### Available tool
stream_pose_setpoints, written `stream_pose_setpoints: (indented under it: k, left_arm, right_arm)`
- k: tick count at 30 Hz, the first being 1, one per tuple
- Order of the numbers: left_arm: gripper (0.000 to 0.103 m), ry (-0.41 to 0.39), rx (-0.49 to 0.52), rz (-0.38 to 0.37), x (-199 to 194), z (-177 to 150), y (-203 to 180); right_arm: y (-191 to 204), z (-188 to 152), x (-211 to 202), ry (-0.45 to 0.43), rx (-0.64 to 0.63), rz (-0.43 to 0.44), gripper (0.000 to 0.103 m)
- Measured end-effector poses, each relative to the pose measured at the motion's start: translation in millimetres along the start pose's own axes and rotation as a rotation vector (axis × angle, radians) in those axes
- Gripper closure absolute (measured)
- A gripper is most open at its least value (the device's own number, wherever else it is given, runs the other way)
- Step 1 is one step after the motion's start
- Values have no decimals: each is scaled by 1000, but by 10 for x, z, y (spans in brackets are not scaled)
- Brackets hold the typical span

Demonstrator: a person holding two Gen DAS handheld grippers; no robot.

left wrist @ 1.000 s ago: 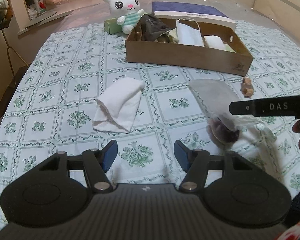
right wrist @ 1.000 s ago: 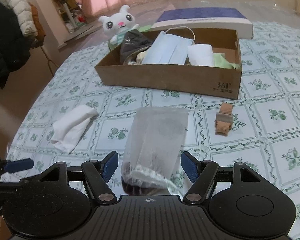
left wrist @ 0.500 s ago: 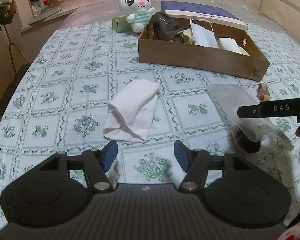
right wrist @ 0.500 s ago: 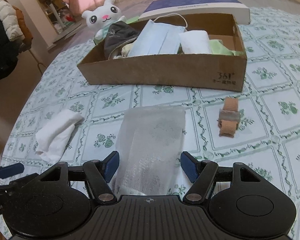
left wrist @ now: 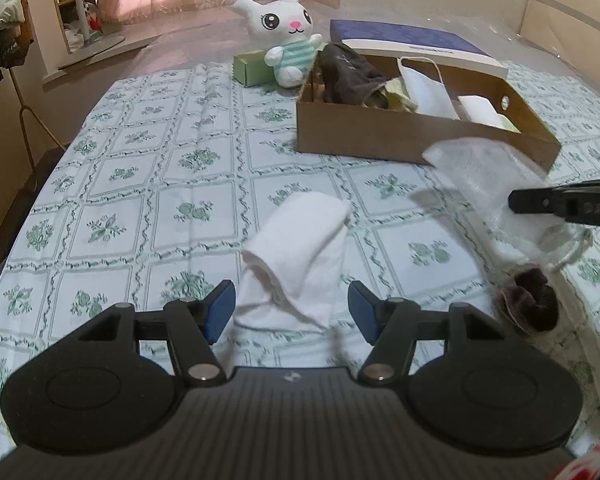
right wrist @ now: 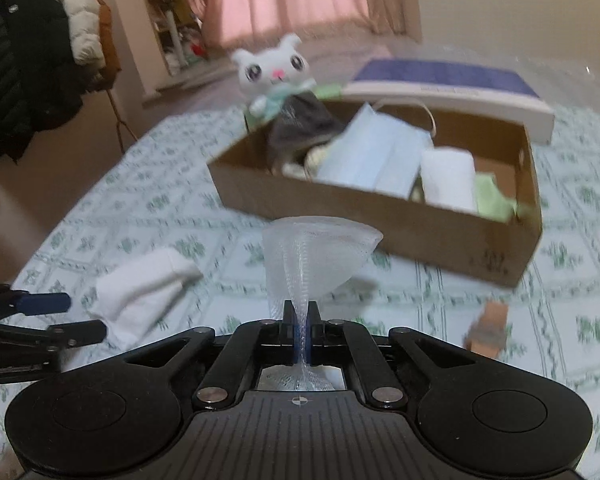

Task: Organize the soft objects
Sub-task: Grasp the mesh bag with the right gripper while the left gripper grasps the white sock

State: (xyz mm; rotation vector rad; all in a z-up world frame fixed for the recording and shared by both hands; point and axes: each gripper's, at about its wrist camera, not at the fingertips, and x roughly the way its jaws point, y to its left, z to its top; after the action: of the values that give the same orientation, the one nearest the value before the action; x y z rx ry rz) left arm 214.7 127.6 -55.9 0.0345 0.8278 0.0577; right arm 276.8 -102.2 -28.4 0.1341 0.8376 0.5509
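My right gripper (right wrist: 301,316) is shut on a sheer white mesh bag (right wrist: 318,258), lifted off the bed; the bag also shows in the left wrist view (left wrist: 488,184). A dark crumpled item (left wrist: 530,306) lies on the sheet below it. My left gripper (left wrist: 291,307) is open, its jaws on either side of the near end of a folded white cloth (left wrist: 300,256), also seen in the right wrist view (right wrist: 140,286). A cardboard box (right wrist: 400,210) beyond holds a face mask (right wrist: 372,156), dark fabric, a white roll and green cloth.
A white plush bunny (left wrist: 284,36) and a green box (left wrist: 254,66) stand behind the cardboard box (left wrist: 364,136). A blue-topped flat box (left wrist: 412,40) lies behind it. A tan strap (right wrist: 488,328) lies at right. Coats (right wrist: 32,64) hang at left.
My right gripper has shut on the mesh bag and raised it off the sheet. My left gripper has moved forward until its open jaws flank the white cloth.
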Motion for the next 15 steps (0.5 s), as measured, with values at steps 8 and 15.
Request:
stream_pose_setpoints:
  k: [8, 15]
  left_arm:
    - [42, 13, 3, -4, 291, 101, 76]
    - [60, 38, -9, -17, 486, 118, 86]
  right_arm:
    - [20, 77, 88, -4, -8, 14, 100]
    - [-28, 63, 87, 6, 5, 13, 100]
